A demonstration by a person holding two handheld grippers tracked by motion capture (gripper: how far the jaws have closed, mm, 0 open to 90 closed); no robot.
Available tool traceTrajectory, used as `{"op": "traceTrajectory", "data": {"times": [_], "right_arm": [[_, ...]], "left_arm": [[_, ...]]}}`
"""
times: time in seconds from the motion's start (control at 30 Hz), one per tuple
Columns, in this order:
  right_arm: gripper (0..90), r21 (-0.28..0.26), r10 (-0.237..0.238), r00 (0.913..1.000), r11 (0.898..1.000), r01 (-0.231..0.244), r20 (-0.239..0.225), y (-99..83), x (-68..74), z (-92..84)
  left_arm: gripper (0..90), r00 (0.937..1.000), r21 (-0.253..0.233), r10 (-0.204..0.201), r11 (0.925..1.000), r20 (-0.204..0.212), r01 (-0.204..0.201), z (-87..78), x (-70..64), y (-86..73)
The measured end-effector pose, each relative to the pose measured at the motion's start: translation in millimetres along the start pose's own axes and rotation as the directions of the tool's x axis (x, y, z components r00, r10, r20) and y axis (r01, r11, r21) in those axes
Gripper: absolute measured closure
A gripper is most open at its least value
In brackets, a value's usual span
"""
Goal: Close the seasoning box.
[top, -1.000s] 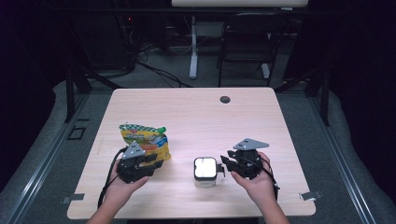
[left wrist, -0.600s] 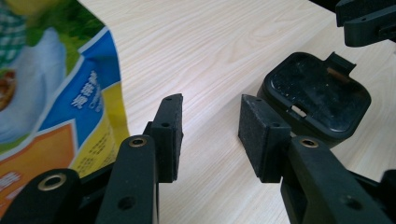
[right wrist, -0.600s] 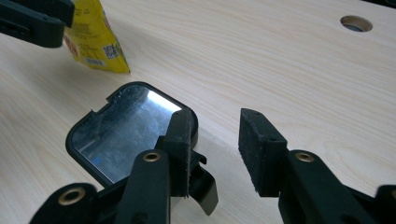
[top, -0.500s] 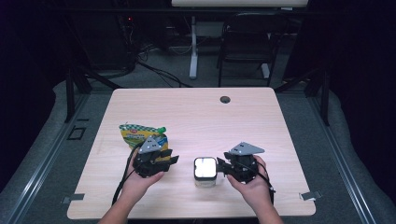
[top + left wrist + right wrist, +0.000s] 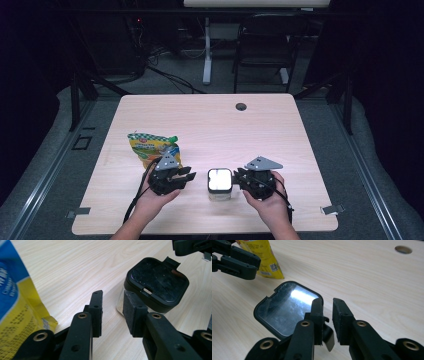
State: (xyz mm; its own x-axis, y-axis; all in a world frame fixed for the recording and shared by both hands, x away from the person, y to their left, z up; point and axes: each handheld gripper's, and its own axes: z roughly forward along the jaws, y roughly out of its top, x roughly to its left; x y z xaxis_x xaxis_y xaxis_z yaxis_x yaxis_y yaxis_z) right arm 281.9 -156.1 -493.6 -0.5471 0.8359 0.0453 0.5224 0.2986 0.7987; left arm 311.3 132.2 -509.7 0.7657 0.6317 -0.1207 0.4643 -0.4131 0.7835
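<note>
On the left of the table (image 5: 150, 107) lies the snack pouch (image 5: 152, 146), flat and crinkly, just behind the left gripper (image 5: 188, 176). That gripper's jaws have just been closing, yet in the left gripper view the pads stand parted over bare wood with nothing between them, and one pad (image 5: 131, 312) sits just beside the jar's clear wall.

And there is the thing in play: the small jar (image 5: 219, 184), upright near the table's front edge, between the two grippers. Its black lid (image 5: 157, 282) is glossy and hard, likely slippery; the clear body below looks rigid and probably light, so it could tip or skate if nudged from one side only. The flat side walls look like the safest hold, with the lid's tab (image 5: 172, 262) for opening.

On the right, the right gripper (image 5: 239, 178) has also just been narrowing; its jaws stand at the lid's edge with a small gap, gripping nothing so far as can be seen.
</note>
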Motion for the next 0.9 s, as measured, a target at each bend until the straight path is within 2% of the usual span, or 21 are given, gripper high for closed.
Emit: {"op": "traceTrajectory", "data": {"times": [0.07, 0.17, 0.33, 0.5, 0.53, 0.57, 0.6, 0.9], "right_arm": [[78.7, 0.014, 0.020, 0.9998, 1.000, -0.020, -0.005, -2.1, 1.5, 1.3], [79.0, 0.028, 0.019, 0.9998, 0.999, -0.019, -0.001, -2.6, 1.2, 0.8], [80.3, 0.037, 0.048, 0.9988, 0.998, -0.048, 0.000, -4.9, 0.0, 2.9], [82.2, 0.035, 0.047, 0.9989, 0.998, -0.047, 0.005, -5.5, 0.7, 2.8], [82.4, 0.028, 0.050, 0.9987, 0.998, -0.051, 0.004, -5.8, 1.0, 3.2], [82.4, 0.028, 0.050, 0.9987, 0.998, -0.051, 0.004, -5.8, 1.0, 3.2], [82.6, 0.028, 0.052, 0.9986, 0.998, -0.052, 0.004, -6.1, 1.2, 3.0], [86.3, 0.027, 0.064, 0.9979, 0.998, -0.064, -0.006, -7.3, 0.6, 2.6]], "left_arm": [[71.9, 1.0000, 0.002, 0.002, 1.0000, 0.001, -0.002, 1.7, -0.5, -0.8], [72.7, 1.0000, 0.009, 0.006, 0.9999, 0.004, -0.006, 4.1, -2.0, -2.2], [75.0, 0.9999, 0.007, 0.013, 0.9999, 0.004, -0.013, 5.9, -4.6, -3.7], [76.5, 0.9997, 0.012, 0.021, 0.9997, 0.013, -0.022, 6.3, -7.3, -4.7], [76.6, 0.9997, 0.009, 0.025, 0.9997, -0.006, -0.025, 7.1, -8.9, -5.1], [76.7, 0.9997, 0.009, 0.025, 0.9997, -0.006, -0.025, 7.1, -8.9, -5.1], [76.7, 0.9994, 0.017, 0.030, 0.9994, 0.017, -0.030, 7.6, -9.1, -5.3], [78.9, 0.9985, 0.024, 0.040, 0.9989, 0.037, -0.041, 12.0, -14.6, -6.4]]}}
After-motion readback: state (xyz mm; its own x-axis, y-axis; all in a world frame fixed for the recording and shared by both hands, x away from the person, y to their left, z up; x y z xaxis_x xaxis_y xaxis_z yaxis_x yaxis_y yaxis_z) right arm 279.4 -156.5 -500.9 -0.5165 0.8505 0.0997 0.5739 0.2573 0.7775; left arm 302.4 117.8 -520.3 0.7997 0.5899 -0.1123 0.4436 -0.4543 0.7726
